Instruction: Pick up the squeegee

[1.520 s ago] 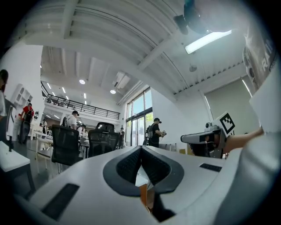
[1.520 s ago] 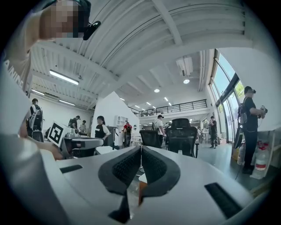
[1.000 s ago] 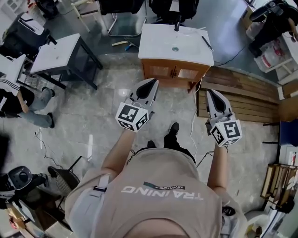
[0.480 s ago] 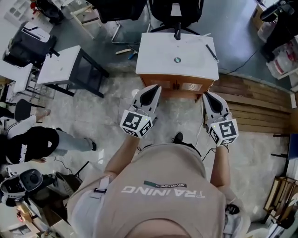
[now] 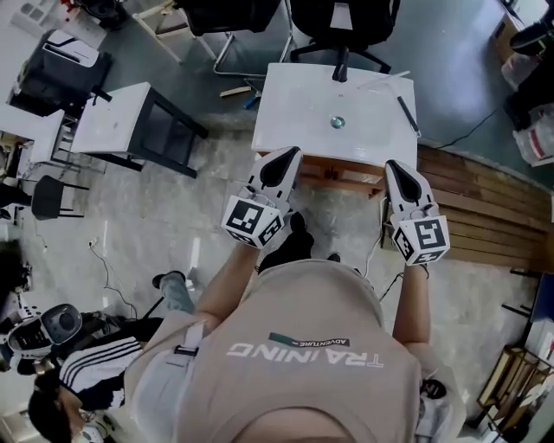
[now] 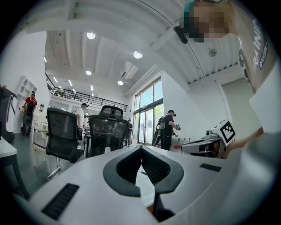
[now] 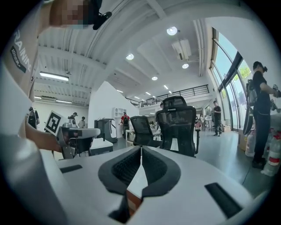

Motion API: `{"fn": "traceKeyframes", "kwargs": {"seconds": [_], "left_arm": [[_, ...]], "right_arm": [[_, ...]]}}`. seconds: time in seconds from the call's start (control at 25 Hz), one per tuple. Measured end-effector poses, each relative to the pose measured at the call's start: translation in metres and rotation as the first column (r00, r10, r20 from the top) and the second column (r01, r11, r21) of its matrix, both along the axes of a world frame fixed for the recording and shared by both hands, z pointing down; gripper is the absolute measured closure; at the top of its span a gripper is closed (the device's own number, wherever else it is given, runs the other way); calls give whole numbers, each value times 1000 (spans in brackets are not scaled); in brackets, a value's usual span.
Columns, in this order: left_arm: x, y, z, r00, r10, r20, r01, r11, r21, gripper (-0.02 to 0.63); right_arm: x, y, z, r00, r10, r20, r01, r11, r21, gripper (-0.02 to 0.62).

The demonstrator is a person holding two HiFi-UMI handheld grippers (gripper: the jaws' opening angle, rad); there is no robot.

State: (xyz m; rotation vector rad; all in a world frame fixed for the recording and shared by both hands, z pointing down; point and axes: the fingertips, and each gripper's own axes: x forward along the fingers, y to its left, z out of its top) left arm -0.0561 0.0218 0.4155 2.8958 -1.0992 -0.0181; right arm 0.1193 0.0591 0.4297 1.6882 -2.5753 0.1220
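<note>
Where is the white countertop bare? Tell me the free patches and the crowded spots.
Free: the left half of the countertop, between its left edge and the drain; also the strip between the drain and the dark slim tool by the right edge. Crowded: the back edge around the black post.

A white desk [image 5: 299, 95] on a wooden cabinet [image 5: 346, 179] stands before a black office chair [image 5: 342, 22]. A smaller white desk [image 5: 111, 121] sits at the left, wooden slats [image 5: 485, 216] at the right.
</note>
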Motion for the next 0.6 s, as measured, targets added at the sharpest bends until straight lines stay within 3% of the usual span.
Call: {"fn": "traceKeyframes", "kwargs": {"seconds": [0.24,0.6], "left_arm": [[-2,-76,4,999,43,16,-44,998,42,594],[-9,-179,22,995,96,33,-96,995,18,594]], "right_arm": [[3,-71,-2,996,80,-32,-80,997,-6,563],[-2,-157,4,978,187,-88,-192,980,-45,563]]}}
